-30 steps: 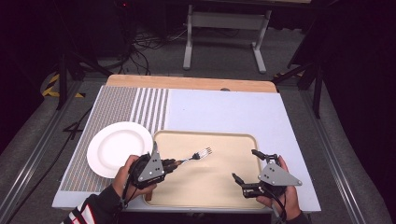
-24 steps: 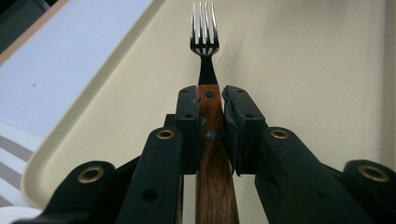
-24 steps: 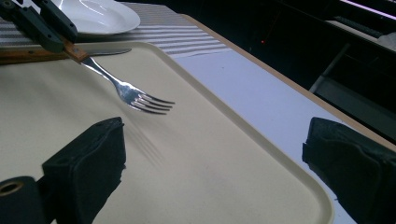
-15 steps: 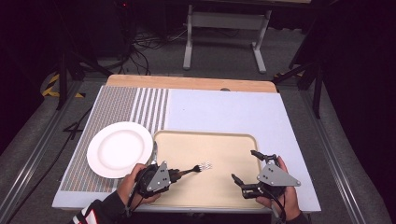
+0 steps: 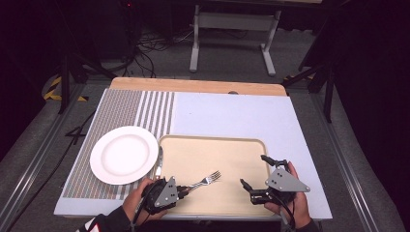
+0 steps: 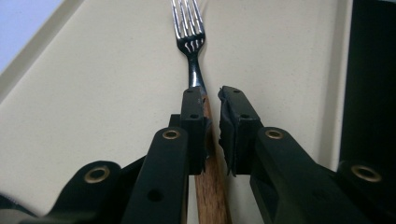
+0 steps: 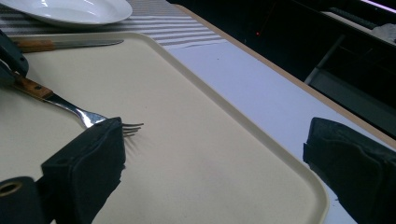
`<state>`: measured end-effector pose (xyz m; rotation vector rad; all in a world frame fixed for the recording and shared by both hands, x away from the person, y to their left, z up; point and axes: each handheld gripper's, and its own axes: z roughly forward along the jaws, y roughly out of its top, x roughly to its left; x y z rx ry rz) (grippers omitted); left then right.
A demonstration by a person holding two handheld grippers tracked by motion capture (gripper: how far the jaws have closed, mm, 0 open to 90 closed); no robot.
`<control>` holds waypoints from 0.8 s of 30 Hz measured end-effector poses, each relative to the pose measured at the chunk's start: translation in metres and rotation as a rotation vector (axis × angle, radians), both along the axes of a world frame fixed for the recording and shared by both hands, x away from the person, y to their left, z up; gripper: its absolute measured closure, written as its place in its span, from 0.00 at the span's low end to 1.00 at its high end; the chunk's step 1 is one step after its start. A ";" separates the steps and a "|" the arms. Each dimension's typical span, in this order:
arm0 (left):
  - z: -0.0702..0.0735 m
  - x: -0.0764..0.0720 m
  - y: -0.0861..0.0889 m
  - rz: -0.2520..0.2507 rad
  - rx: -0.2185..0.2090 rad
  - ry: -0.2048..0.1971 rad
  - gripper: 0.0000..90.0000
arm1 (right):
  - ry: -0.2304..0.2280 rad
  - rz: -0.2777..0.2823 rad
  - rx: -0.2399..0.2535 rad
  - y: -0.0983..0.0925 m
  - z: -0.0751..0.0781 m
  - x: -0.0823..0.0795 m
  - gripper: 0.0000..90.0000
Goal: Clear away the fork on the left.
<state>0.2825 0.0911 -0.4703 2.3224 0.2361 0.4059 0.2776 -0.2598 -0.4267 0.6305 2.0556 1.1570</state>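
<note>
My left gripper (image 5: 186, 189) is closed on the fork's (image 5: 205, 181) wooden handle, tines low over the tray (image 5: 212, 143); the hold looks one-sided, so the fork may pivot or drop. Since a second ago it has sunk nearer the tray's front edge, jaws closing further; my right gripper (image 5: 252, 171) waits open.

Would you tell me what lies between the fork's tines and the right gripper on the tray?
Nothing: in the high view, bare tray surface separates the fork from the open right gripper.
</note>
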 end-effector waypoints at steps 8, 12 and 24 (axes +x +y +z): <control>0.017 0.015 0.006 -0.032 -0.080 0.010 1.00 | -0.007 -0.023 -0.002 -0.003 0.002 0.001 0.07; 0.020 0.025 -0.002 -0.079 -0.068 0.012 1.00 | -0.006 -0.055 0.021 -0.009 0.004 0.004 0.07; 0.010 0.039 -0.051 -0.243 0.050 0.001 1.00 | 0.008 -0.054 0.002 -0.007 0.001 0.004 0.07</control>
